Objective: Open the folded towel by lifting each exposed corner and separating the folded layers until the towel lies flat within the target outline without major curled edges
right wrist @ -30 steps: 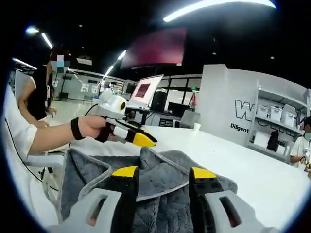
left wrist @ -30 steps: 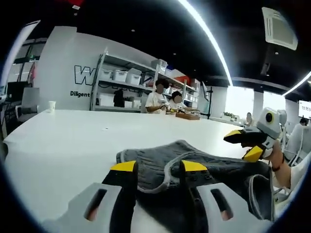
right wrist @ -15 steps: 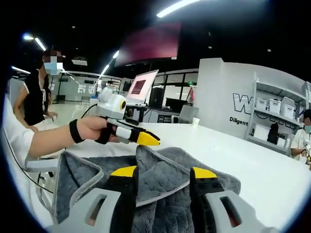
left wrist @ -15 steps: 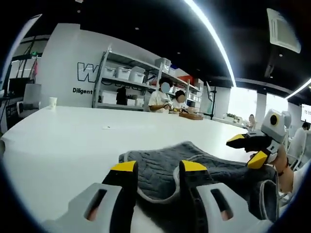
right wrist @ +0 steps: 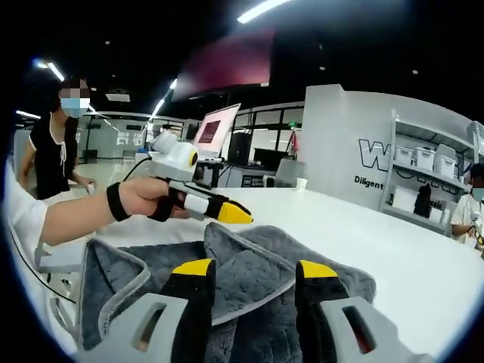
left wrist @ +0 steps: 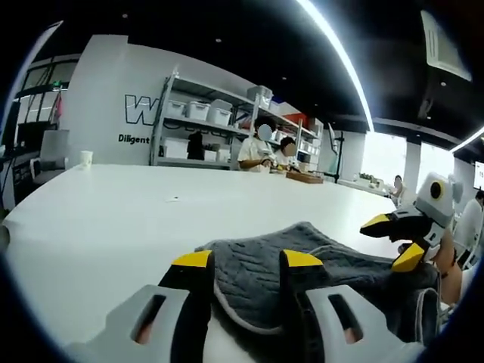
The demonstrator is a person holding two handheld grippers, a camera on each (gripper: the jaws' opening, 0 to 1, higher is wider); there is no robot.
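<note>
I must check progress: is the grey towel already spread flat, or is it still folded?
Still folded. The grey towel lies in overlapping layers on the white table, with pale piped edges crossing over each other.

- Grey slotted left gripper (left wrist: 246,263) with black, yellow-tipped jaws.
- Matching grey right gripper (right wrist: 255,272).
- White sleeve (right wrist: 21,221); black wristband (right wrist: 115,203).

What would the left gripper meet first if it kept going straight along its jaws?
Most likely the grey towel: the left gripper has its jaws open over the towel's near edge. Depth is unclear; if held high enough, it would pass over onto the white table.
</note>
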